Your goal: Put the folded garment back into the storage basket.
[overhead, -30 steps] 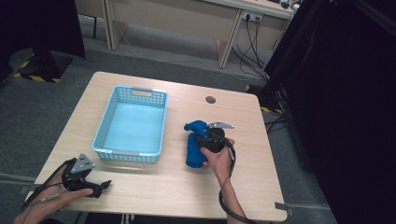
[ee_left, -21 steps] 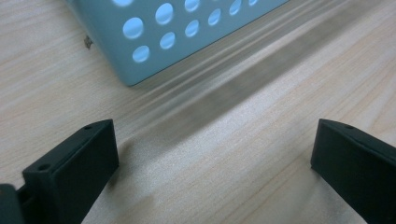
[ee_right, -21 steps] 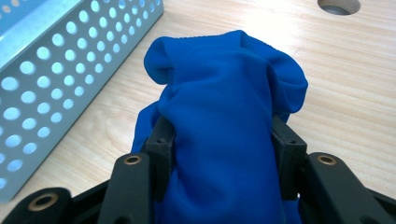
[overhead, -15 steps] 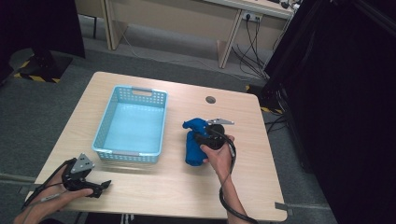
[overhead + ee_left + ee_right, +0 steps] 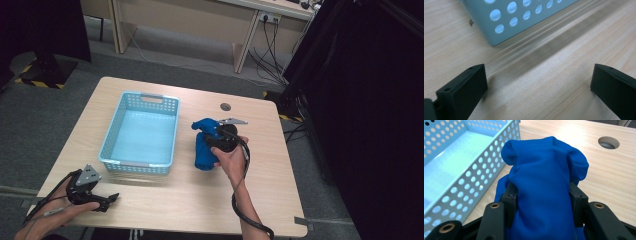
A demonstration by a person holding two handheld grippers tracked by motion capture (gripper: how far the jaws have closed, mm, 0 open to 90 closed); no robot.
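A bunched blue cloth (image 5: 204, 145) hangs partly lifted off the wooden table (image 5: 175, 200), just right of a light blue perforated basket (image 5: 142, 132). My right gripper (image 5: 212, 136) is shut on the blue cloth (image 5: 544, 182), whose folds bulge between and above the two black jaws. The basket (image 5: 461, 170) lies to the left in the right gripper view and looks bare inside. My left gripper (image 5: 107, 199) rests low at the table's near left corner, open, with only bare wood between its jaws (image 5: 539, 87). A basket corner (image 5: 499, 22) sits just beyond it.
A round cable hole (image 5: 225, 106) is set in the table behind the cloth. Desks, cables and a dark curtain stand beyond the table's far and right edges. A cable trails from each gripper along the person's forearms.
My right gripper has risen a little with the blue cloth, pulling its top end up off the table. The left gripper has stayed in place.
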